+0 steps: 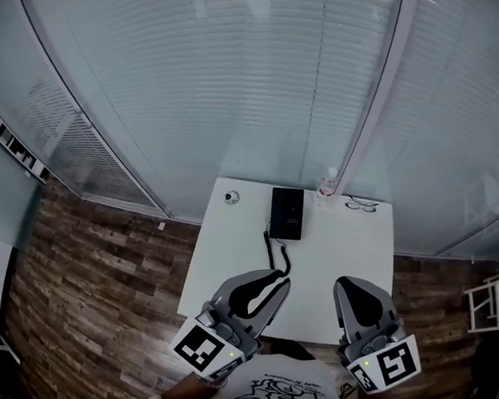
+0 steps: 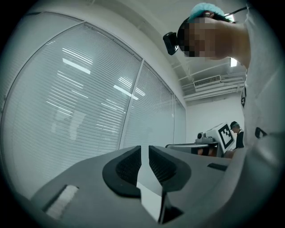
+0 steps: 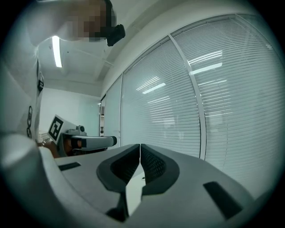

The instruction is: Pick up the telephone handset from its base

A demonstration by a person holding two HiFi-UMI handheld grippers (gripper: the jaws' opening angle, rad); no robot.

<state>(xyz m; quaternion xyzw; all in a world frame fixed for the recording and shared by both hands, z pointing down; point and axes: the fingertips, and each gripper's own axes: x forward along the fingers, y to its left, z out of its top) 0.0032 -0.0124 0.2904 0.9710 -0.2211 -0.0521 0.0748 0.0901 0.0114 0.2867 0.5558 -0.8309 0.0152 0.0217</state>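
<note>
In the head view a black telephone [image 1: 285,213] lies at the far side of a small white table [image 1: 340,247]. At this size I cannot tell its handset from the base. A coiled black cord [image 1: 277,254] runs from the phone toward me. My left gripper [image 1: 279,284] hovers at the table's near edge, just short of the cord, its jaws shut and empty. My right gripper [image 1: 347,286] is beside it over the near right part of the table, also shut and empty. Both gripper views look at blinds over the closed jaws of the left gripper [image 2: 144,151] and the right gripper [image 3: 140,149].
On the table's far edge stand a clear bottle [image 1: 325,184], a small round object [image 1: 232,197] and a pair of glasses [image 1: 362,204]. Glass walls with blinds [image 1: 248,81] close in behind the table. Wood flooring [image 1: 91,269] lies to the left.
</note>
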